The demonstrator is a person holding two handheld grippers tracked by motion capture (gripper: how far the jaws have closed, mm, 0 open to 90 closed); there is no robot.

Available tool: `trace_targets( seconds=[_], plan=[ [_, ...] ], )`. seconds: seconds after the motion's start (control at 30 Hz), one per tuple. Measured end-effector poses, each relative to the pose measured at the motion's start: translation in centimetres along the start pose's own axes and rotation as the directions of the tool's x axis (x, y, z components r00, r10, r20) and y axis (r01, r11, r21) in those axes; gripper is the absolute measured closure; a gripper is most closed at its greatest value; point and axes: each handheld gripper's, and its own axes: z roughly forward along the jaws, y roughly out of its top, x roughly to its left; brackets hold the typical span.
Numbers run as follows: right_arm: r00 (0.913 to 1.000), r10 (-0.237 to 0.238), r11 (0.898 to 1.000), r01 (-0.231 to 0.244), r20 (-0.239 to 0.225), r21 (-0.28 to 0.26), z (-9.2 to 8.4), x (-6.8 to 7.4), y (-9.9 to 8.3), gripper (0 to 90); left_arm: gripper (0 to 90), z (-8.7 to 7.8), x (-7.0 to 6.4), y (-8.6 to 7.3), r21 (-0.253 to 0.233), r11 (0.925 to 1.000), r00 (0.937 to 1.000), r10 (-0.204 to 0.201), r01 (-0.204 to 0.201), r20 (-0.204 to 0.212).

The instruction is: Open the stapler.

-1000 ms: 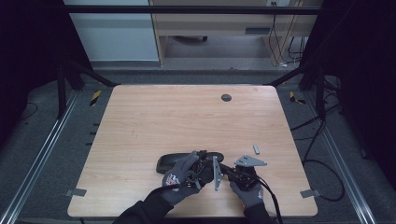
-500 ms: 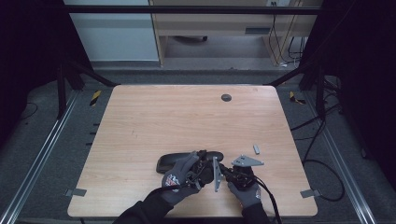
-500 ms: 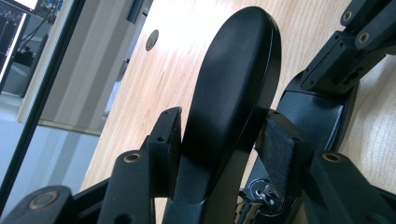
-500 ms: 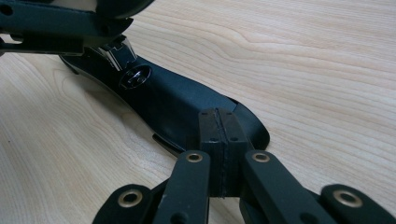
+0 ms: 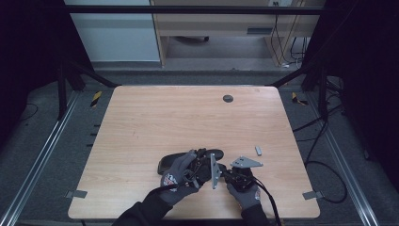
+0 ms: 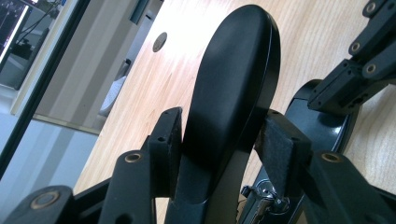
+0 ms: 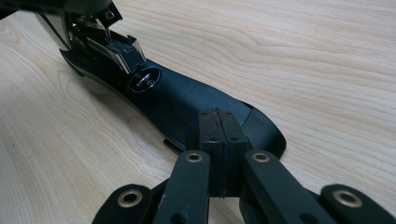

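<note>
My left gripper (image 6: pixel 219 154) clamps the stapler's top arm (image 6: pixel 233 84), raising it off the base (image 7: pixel 187 102); my right gripper (image 7: pixel 218 140), jaws shut, pins that base down.

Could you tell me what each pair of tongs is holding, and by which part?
Left tongs clamp the stapler's black top arm across its sides. Right tongs are shut, pressing on its base.

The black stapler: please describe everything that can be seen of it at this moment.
The stapler is black, smooth and slightly glossy, like plastic, and it is swung open. Its rounded top arm is raised and clamped between the pads of the left gripper. Its flat base lies on the wooden table, with a small round metal anvil and a shiny metal magazine above it. The closed tips of the right gripper rest on the base's front end.
</note>
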Motion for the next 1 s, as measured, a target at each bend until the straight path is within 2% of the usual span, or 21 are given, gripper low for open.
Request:
trace_targets(
  seconds=[0.07, 0.27, 0.3, 0.53, 0.97, 1.0],
  plan=[
    [1.0000, 0.002, 1.000, -0.002, 0.005, 0.002, 0.0, 0.0, 0.0, 90.0, 51.8, -0.1, 0.2, 0.0, -0.004, 1.0000, 1.0000, -0.001, 0.001, 0.000],
    [0.9999, 0.011, 1.000, -0.011, 0.007, 0.002, 0.1, 0.0, 0.1, 90.0, 52.0, -0.7, 1.0, -0.3, -0.021, 0.9990, 0.9992, -0.040, 0.040, 0.005],
    [0.9999, 0.012, 1.000, -0.012, 0.006, 0.001, 0.1, 0.0, 0.1, 90.0, 52.0, -0.8, 1.1, -0.3, -0.036, 0.9974, 0.9980, -0.063, 0.063, 0.005],
    [0.9996, 0.027, 1.000, -0.027, 0.001, 0.005, 0.1, -0.1, 0.1, 90.0, 52.5, -1.6, 2.3, -0.8, -0.065, 0.9916, 0.9937, -0.112, 0.112, 0.008],
    [0.9991, 0.041, 0.999, -0.041, 0.000, 0.001, 0.1, -0.1, 0.1, 90.0, 53.6, -2.7, 3.7, -1.5, -0.095, 0.9812, 0.9858, -0.168, 0.168, 0.013],
    [0.9991, 0.041, 0.999, -0.041, 0.000, 0.001, 0.1, -0.1, 0.1, 90.0, 53.6, -2.8, 3.8, -1.6, -0.093, 0.9822, 0.9865, -0.163, 0.164, 0.012]
  ],
)
